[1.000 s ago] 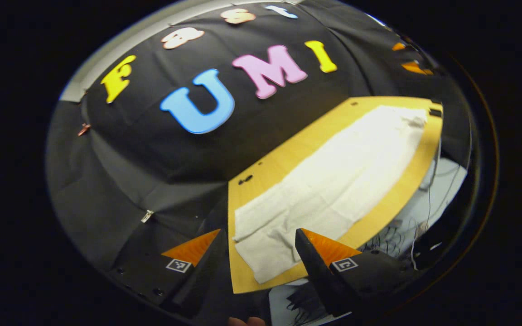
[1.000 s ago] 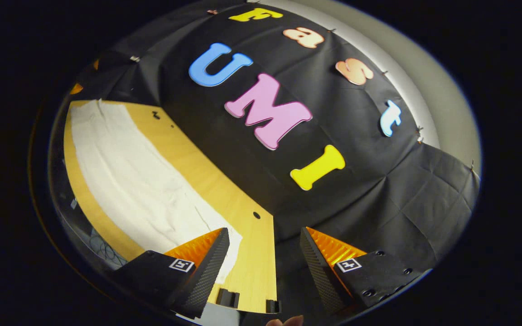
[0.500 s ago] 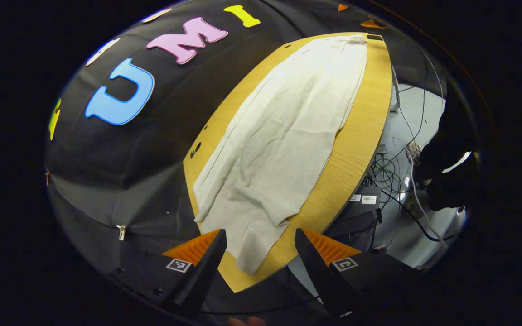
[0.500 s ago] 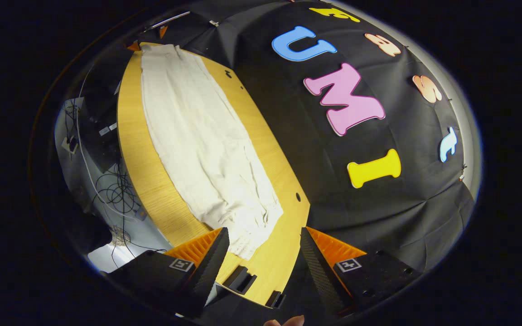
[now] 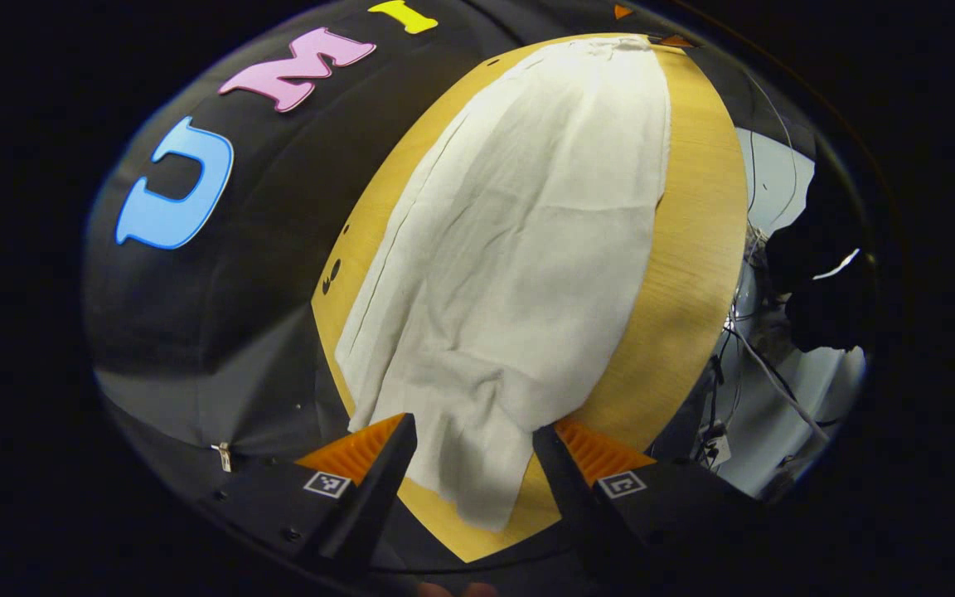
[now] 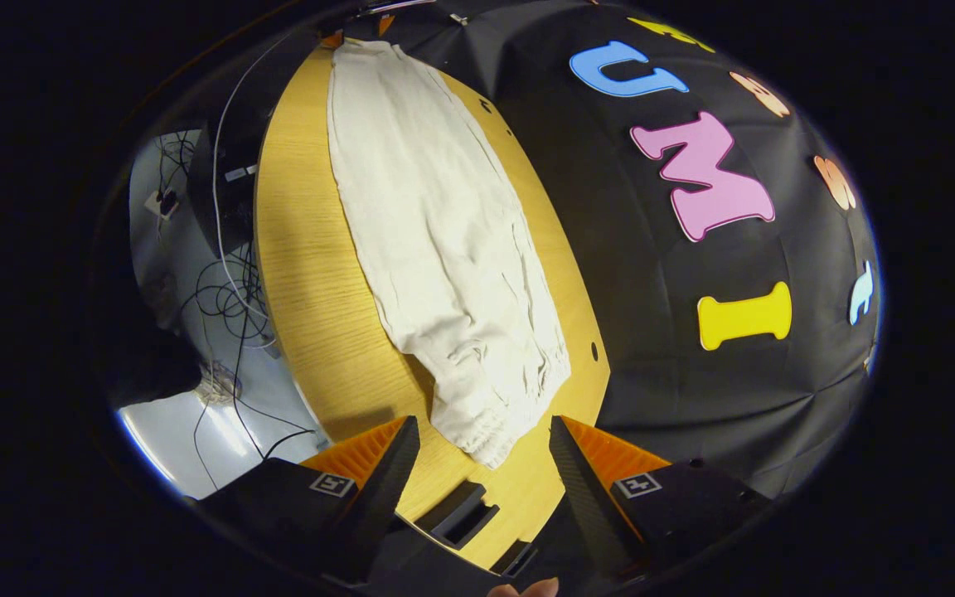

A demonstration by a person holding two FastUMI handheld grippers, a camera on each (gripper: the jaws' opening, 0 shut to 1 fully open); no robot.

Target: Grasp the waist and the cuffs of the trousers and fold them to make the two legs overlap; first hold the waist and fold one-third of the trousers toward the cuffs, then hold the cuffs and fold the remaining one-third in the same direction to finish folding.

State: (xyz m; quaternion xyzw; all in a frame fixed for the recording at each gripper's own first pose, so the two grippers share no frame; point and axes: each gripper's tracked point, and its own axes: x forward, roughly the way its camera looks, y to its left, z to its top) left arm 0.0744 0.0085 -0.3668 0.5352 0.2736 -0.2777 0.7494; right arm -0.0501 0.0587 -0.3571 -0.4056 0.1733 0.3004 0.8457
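Cream linen-looking trousers (image 5: 519, 249) lie flat along the wooden worktop (image 5: 693, 249), stretched lengthwise btwn its two short ends, w/ a bare wood strip along the open front edge and a thinner one by the cloth wall. Legs aren't overlapped yet, by the look of it: a seam line runs down the wall side of the fabric in the left gripper view.

Left gripper (image 5: 469, 452) hangs over one short end w/ its fingers wide apart, nothing held. That end's plain hem sits right btwn the fingers, so this reads as the cuffs, near the worktop's end edge. Right gripper (image 6: 482, 452) is also spread wide and empty, poised over the opposite end, where the fabric is gathered and puckered like an elastic waist (image 6: 486, 431). Two dark slots are cut into the worktop just past that end.

Judgement: pre-grasp stage, both tongs lining up to pinch, no fold started.

Risks:
- Picking up only the top layer at waist or cuffs, since the cloth is thin and lies flush on the wood; the under layer would drag and the fold would skew.
- Fingers coming in too flat and shoving the hem into a bunch instead of getting under it.
- Uneven lift btwn the two ends would twist the legs, so they'd overlap crooked.
- Cuff end sits close to the worktop's edge; a tug could slide it off.
- Waist-side finger may catch in a slot.
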